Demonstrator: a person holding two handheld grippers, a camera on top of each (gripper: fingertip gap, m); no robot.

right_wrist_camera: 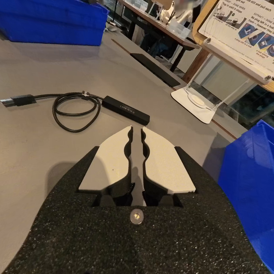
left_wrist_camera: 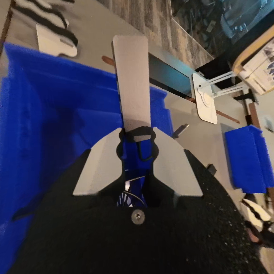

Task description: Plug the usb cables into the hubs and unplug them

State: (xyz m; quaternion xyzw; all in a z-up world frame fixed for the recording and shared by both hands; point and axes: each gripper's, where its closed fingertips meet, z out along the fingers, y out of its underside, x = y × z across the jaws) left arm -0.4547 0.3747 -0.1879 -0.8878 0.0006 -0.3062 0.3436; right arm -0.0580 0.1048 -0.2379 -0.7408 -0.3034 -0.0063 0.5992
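In the left wrist view my left gripper (left_wrist_camera: 137, 130) is shut on one end of a flat silver-grey hub (left_wrist_camera: 132, 83). The hub stands up along the fingers, over a large blue bin (left_wrist_camera: 59, 103). A thin black cable loop (left_wrist_camera: 146, 154) hangs at the hub's gripped end. A loose USB plug (left_wrist_camera: 181, 130) lies on the table just right of the fingers. In the right wrist view my right gripper (right_wrist_camera: 137, 128) is empty, its jaws almost together. It hovers just short of a black hub (right_wrist_camera: 126, 109) lying on the table, with a coiled black cable (right_wrist_camera: 74, 112) and a USB plug (right_wrist_camera: 16, 100).
A small blue bin (left_wrist_camera: 249, 160) sits to the right and also shows in the right wrist view (right_wrist_camera: 249, 177). The large blue bin (right_wrist_camera: 51, 22) stands at the far left. A white stand base (right_wrist_camera: 194, 103) holds an instruction board (right_wrist_camera: 240, 29). A black flat strip (right_wrist_camera: 154, 69) lies on the grey table (right_wrist_camera: 44, 148).
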